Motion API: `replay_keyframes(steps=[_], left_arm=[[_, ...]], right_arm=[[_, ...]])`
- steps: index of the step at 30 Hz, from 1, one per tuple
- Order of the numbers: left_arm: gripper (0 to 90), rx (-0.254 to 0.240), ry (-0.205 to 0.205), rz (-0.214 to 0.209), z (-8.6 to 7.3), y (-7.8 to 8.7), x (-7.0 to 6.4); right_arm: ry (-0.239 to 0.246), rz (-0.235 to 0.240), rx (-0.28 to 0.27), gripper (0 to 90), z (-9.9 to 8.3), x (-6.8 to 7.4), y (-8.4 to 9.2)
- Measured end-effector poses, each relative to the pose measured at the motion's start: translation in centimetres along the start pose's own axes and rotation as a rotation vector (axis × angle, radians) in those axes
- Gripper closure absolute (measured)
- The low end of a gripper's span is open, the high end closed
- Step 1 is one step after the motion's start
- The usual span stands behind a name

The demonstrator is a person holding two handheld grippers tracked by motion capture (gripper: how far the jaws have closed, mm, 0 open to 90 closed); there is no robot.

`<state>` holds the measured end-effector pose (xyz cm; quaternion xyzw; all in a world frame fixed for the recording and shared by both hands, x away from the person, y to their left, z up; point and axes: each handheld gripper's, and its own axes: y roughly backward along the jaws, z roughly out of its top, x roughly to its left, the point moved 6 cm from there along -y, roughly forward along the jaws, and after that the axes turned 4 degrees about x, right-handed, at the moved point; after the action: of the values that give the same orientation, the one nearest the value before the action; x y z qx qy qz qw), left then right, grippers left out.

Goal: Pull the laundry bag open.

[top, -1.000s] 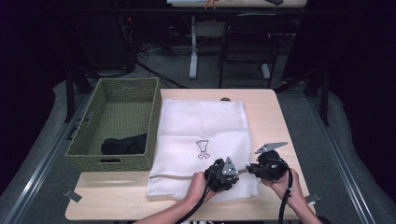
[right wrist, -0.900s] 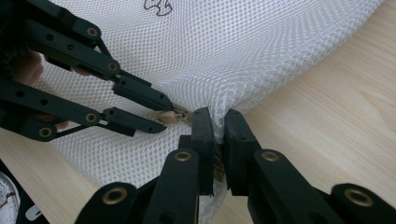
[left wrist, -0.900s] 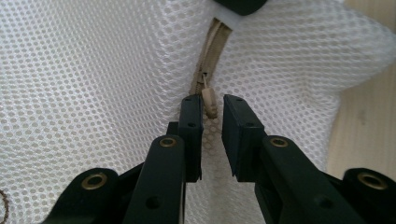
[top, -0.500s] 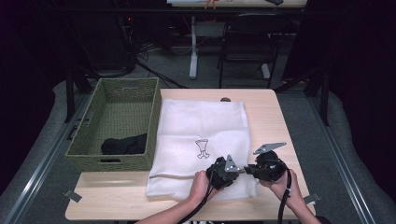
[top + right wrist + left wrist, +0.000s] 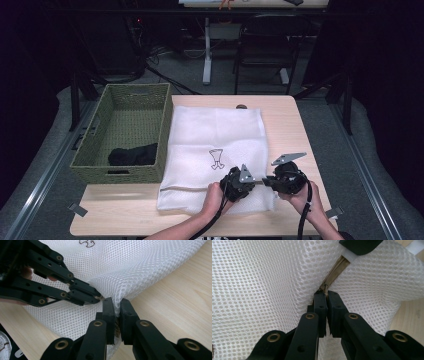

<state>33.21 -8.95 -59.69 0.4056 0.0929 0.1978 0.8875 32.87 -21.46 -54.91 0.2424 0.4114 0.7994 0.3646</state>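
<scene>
A lab or recording studio: a lone pale wooden surface (image 5: 290, 125) stands on grey carpet between metal floor rails (image 5: 35, 185), with dark surroundings, loose cables (image 5: 165, 75) and desk legs (image 5: 206, 55) along the frame's top.

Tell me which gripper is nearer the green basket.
Left. The left gripper sits on the white mesh bag, closer to the basket; the right gripper is farther, at the bag's right edge.

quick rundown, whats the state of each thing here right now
mesh laundry bag: flat on the table, near edge bunched between the tongs
zipper: looks closed along the stretch in view
left tongs: just closed, pinched at the zipper's end
right tongs: shut on a fold of mesh
woven basket: upright
dark cloth: crumpled in the basket
</scene>
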Motion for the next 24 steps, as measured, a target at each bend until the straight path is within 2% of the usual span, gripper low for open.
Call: replay_keyframes(steps=[2, 6, 16, 18, 20, 21, 22, 23, 24], left_arm=[[86.8, 0.003, -0.007, 0.000, 0.0, 0.2, 0.0], [86.9, 0.012, -0.011, -0.005, -0.1, 0.6, 0.0], [87.1, 0.028, -0.020, -0.013, -0.2, 0.7, 0.1], [87.1, 0.035, -0.025, -0.004, -0.3, 0.9, 0.2], [87.1, 0.041, 0.001, -0.014, -0.7, 1.0, 0.7], [87.1, 0.039, 0.018, -0.029, -0.9, 1.1, 0.8], [87.1, 0.038, 0.011, -0.026, -0.9, 1.1, 0.8], [87.0, 0.039, 0.008, -0.024, -0.9, 1.1, 0.7], [87.1, 0.039, 0.010, -0.028, -0.9, 1.2, 0.7]], right_arm=[[0.008, -0.004, 0.003, 84.7, -0.1, -0.2, -0.1], [-0.013, -0.002, 0.012, 84.8, -0.1, -0.1, -0.1], [0.009, -0.009, 0.016, 85.1, -0.1, -0.1, -0.1], [0.001, 0.005, 0.011, 85.2, -0.2, -0.1, -0.1], [0.010, -0.025, 0.007, 85.2, -0.2, -0.4, 0.0], [-0.008, -0.012, 0.004, 85.1, -0.2, -0.4, 0.0], [-0.010, -0.003, 0.002, 85.1, -0.1, -0.3, 0.0], [0.017, -0.018, 0.002, 85.1, -0.1, -0.3, 0.0], [0.017, -0.024, 0.005, 85.1, 0.0, -0.2, 0.0]])
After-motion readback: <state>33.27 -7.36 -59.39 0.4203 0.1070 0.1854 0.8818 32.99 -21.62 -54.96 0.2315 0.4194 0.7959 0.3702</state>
